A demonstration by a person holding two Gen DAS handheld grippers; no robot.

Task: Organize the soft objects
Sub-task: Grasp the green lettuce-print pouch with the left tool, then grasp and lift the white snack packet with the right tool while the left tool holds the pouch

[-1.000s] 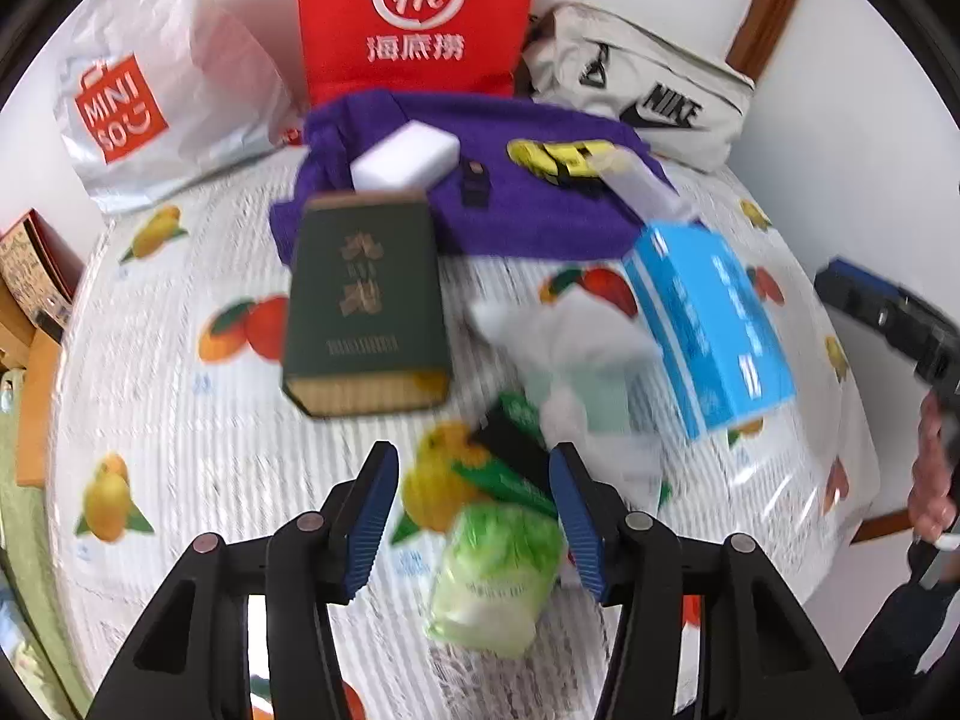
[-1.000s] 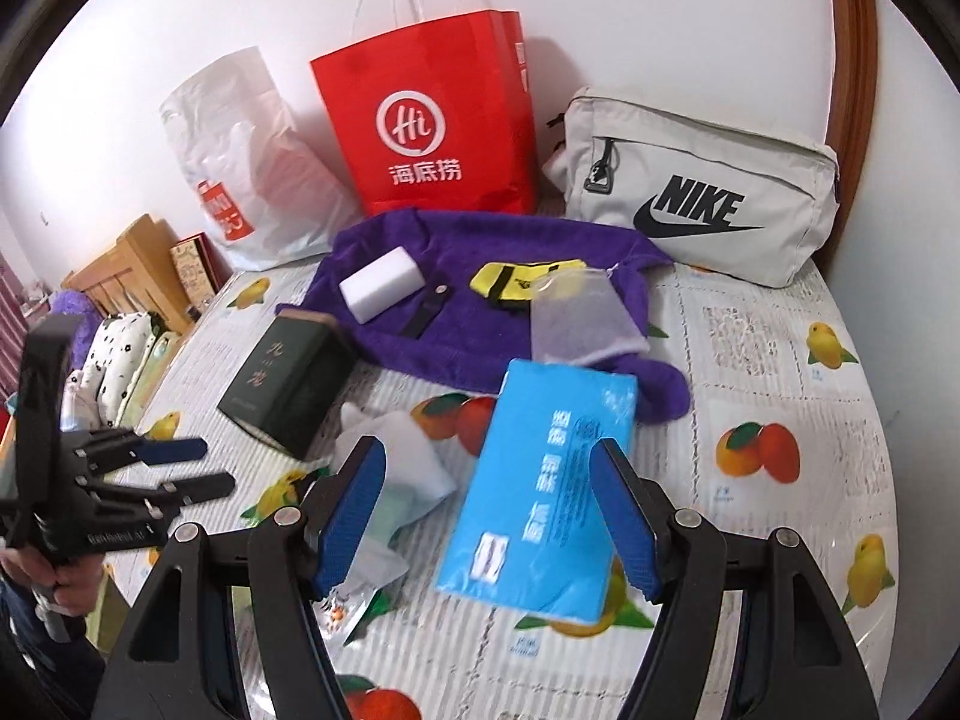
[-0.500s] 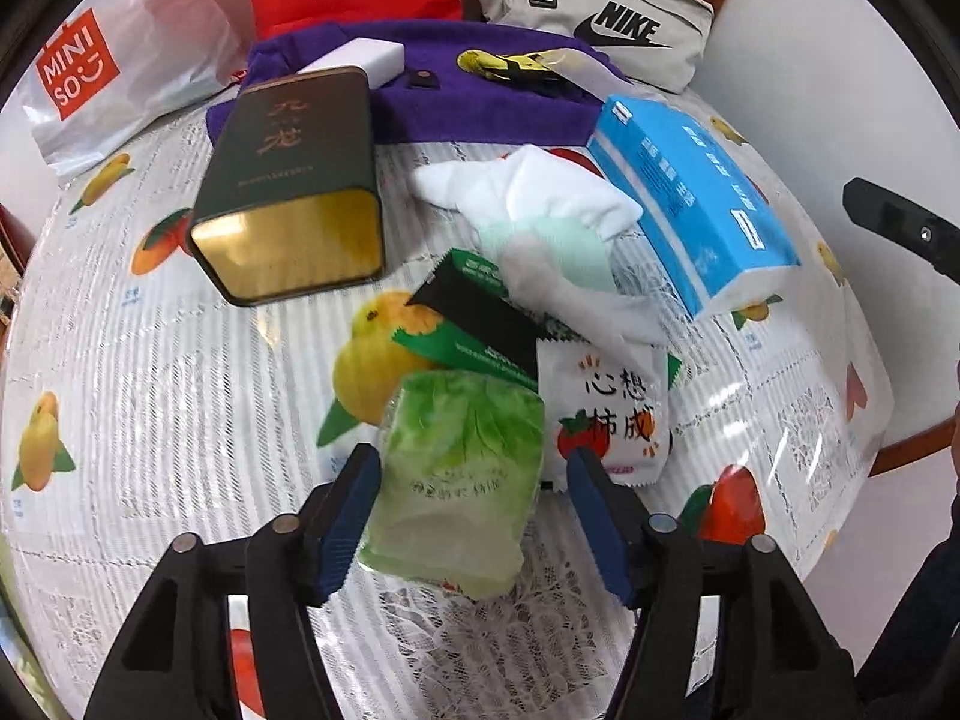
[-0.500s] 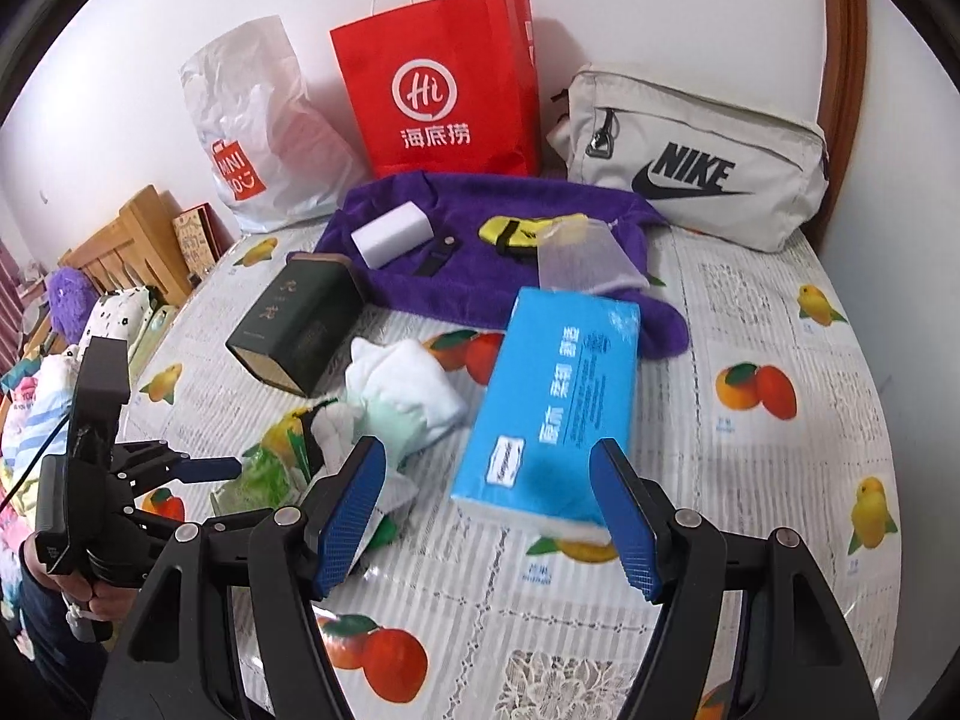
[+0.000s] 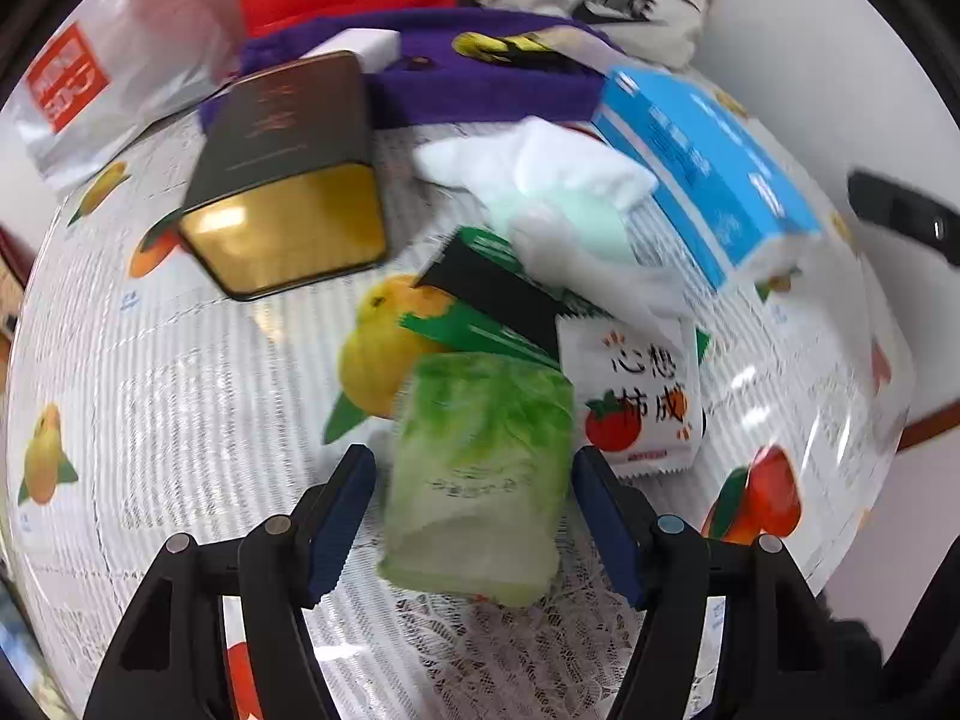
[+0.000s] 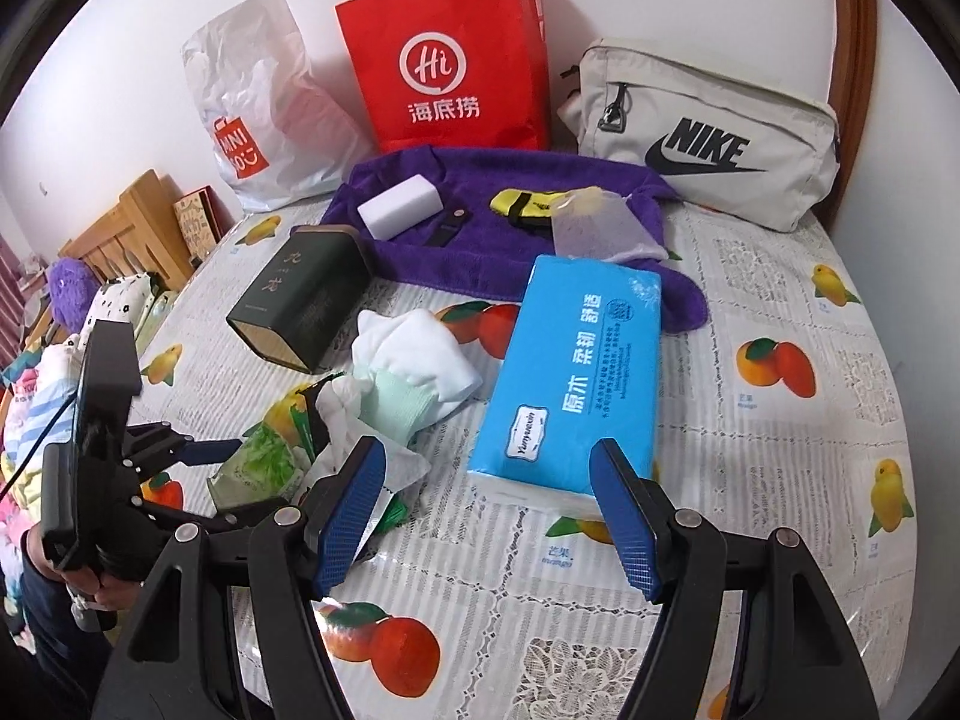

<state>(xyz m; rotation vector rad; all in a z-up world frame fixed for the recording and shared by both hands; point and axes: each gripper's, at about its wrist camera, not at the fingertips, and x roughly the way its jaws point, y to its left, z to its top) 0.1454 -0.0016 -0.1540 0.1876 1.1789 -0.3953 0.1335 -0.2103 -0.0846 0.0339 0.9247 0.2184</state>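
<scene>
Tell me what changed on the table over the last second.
The left gripper came down over the green cabbage-print pack, its jaws just opening to straddle it without pressing. The right gripper eased closer to the blue tissue pack, jaws open. Nothing grasped; the items lie unmoved.

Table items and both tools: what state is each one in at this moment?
left tool: open, straddling the green pack, pads not pressing
green pack: lying flat, not gripped
right tool: open, nothing held, blue tissue pack seen between its fingers
blue tissue pack: lying flat, sealed
dark tin: on its side
red paper bag: upright
grey pouch: zipped shut
</scene>
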